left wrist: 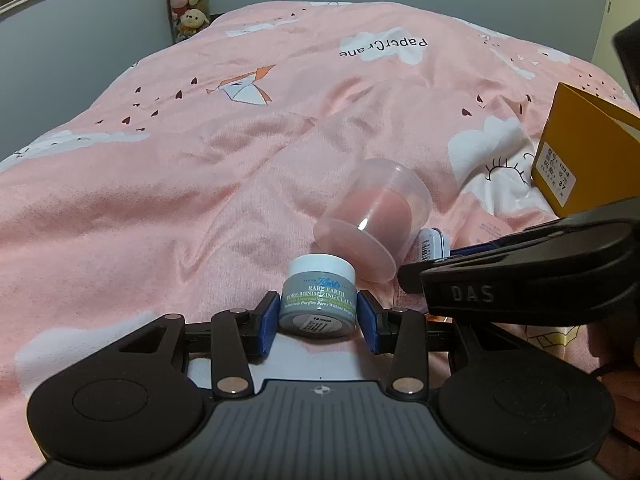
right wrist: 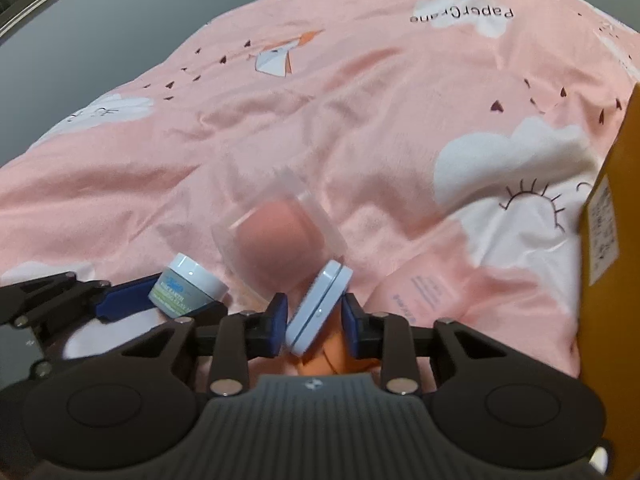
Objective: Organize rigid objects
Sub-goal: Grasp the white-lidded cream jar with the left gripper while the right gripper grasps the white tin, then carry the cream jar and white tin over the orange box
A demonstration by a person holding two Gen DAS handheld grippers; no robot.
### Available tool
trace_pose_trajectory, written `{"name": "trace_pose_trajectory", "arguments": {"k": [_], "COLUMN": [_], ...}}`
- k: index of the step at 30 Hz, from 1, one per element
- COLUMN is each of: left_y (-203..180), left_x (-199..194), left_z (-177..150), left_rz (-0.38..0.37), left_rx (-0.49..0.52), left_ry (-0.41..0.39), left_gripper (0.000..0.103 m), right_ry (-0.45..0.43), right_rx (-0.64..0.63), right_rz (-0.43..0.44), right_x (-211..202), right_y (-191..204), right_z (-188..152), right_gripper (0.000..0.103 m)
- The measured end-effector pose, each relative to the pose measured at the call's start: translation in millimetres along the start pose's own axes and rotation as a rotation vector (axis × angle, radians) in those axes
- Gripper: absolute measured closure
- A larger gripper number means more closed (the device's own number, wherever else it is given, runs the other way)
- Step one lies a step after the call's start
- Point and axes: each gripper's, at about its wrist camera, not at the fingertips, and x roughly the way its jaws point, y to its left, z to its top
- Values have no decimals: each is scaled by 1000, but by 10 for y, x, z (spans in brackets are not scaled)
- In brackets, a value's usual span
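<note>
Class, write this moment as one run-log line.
left gripper: shut on clay mask jar | right gripper: shut on white tin | surface: pink duvet

Jar (left wrist: 319, 298) label reads "Kiehl's RARE EARTH PORE-MINIMIZING"; bedcover (left wrist: 240, 160) print says "PaperCrane"; right tongs (left wrist: 472, 294) embossed "DAS"

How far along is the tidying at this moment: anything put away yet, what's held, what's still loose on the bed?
Nothing visibly put away yet. In hand: the left gripper clamps the grey jar; the right gripper pinches the white tin. Still loose on the pink blanket: the clear case with its pink sponge and a pink tube, beside the yellow box.
</note>
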Motion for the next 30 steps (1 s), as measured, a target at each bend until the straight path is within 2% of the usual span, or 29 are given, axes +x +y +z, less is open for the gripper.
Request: {"name": "trace_pose_trajectory", "arguments": {"k": [8, 17, 26, 30], "left_y": [-21, -94, -284, -434], "left_x": [-28, -262, -598, -763], "left_z": [-12, -41, 33, 99], "left_rz": [5, -16, -87, -111], "left_rx": [11, -4, -24, 4], "left_ry": [-19, -101, -166, -198], "left_gripper": [56, 56, 56, 56], "right_ry": [-13, -139, -231, -278], "right_rx": [-4, -70, -57, -24], "right_rz": [0, -29, -44, -21], "right_x": [-137, -684, -1229, -1525], "right_y": [-10, 21, -122, -243], "right_z": [-15, -108, -196, -237], "right_gripper": [83, 86, 86, 86]}}
